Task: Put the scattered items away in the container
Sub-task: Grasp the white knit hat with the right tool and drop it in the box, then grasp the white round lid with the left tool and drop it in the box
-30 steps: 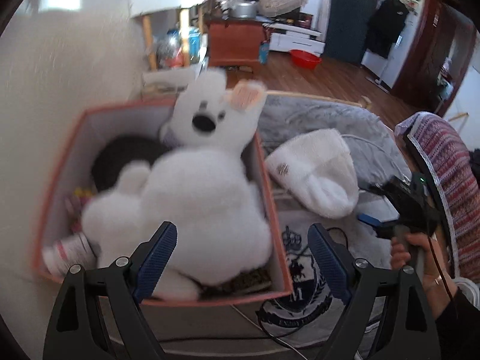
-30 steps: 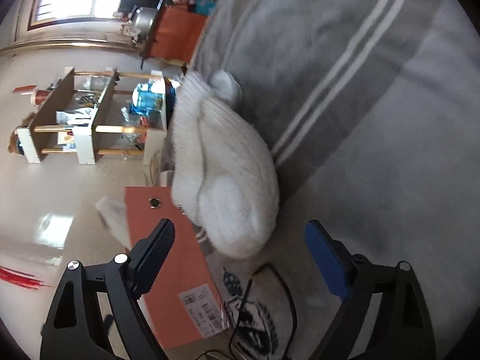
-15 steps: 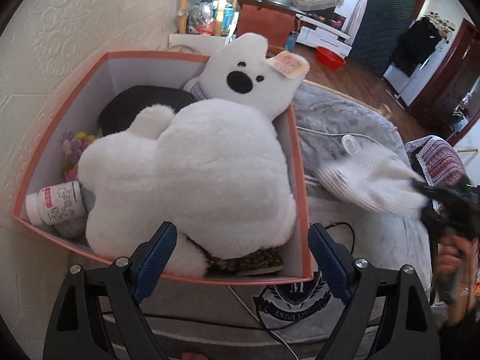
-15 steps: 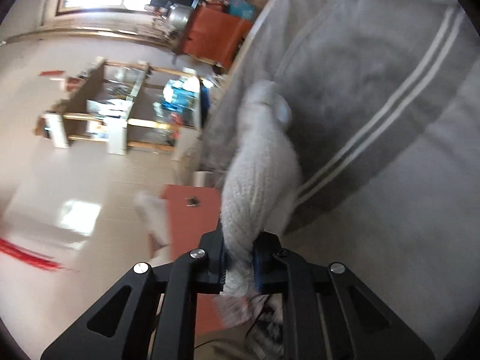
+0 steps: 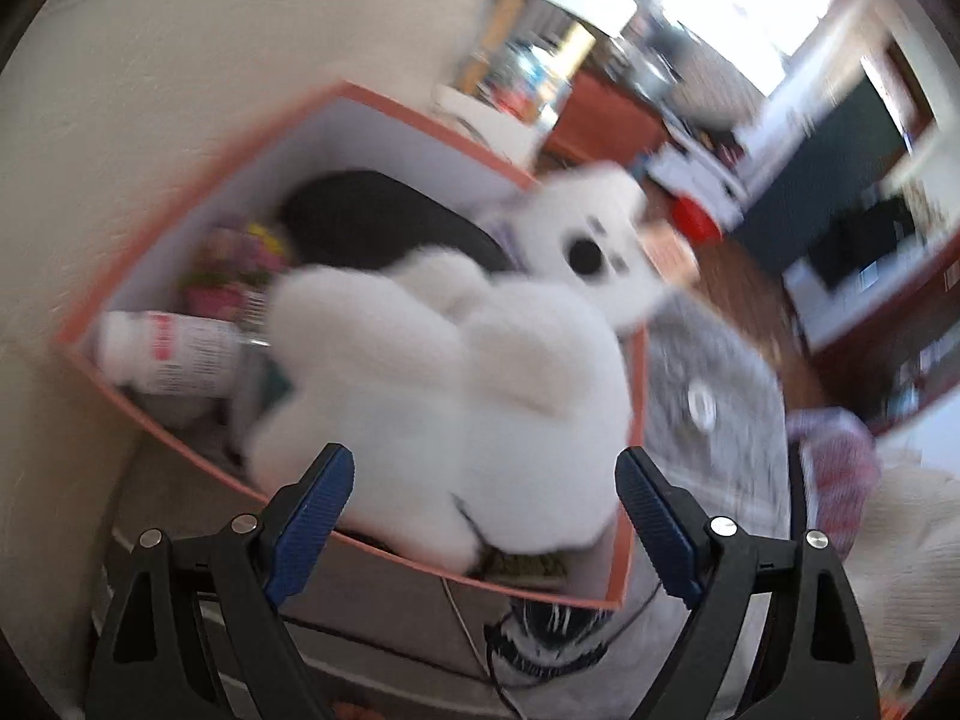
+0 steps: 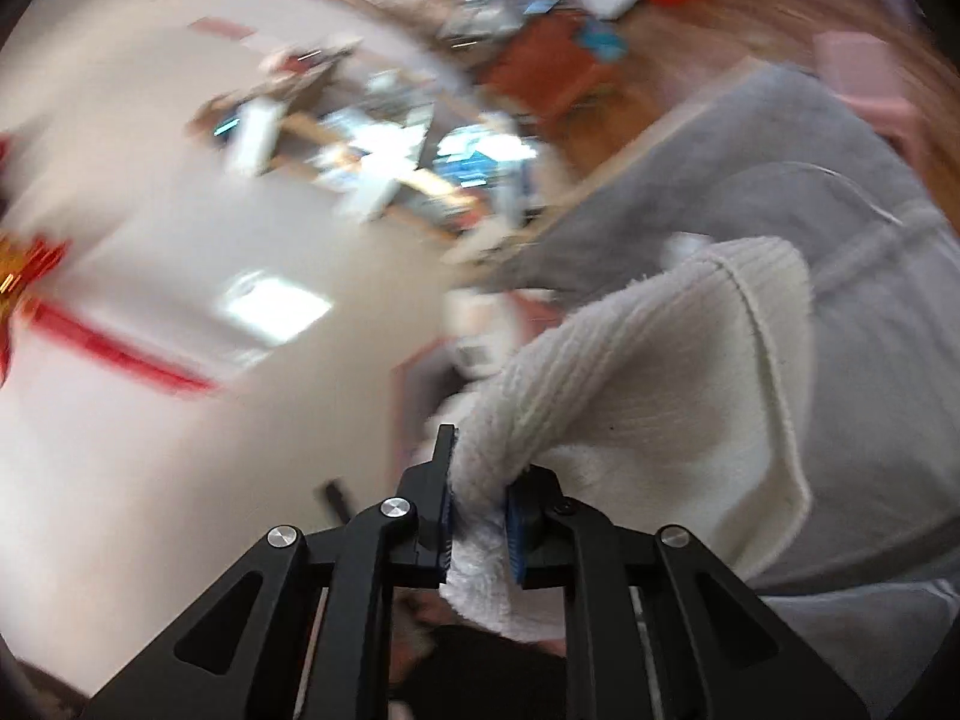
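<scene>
White ribbed knit hat is pinched by one edge in right gripper, could slip. Orange-rimmed cardboard box is crowded by fluffy white plush bear, so hat may slide off; left gripper gapes wide, empty.

Both views were heavily motion-blurred; only the black gripper frames near the lens stayed sharp. Daylight poured from a blown-out window at the upper right of the left view; a pale glare patch shone on the wall in the right view. Fisheye curvature bent the edges; dark vignetting ringed each corner.
</scene>
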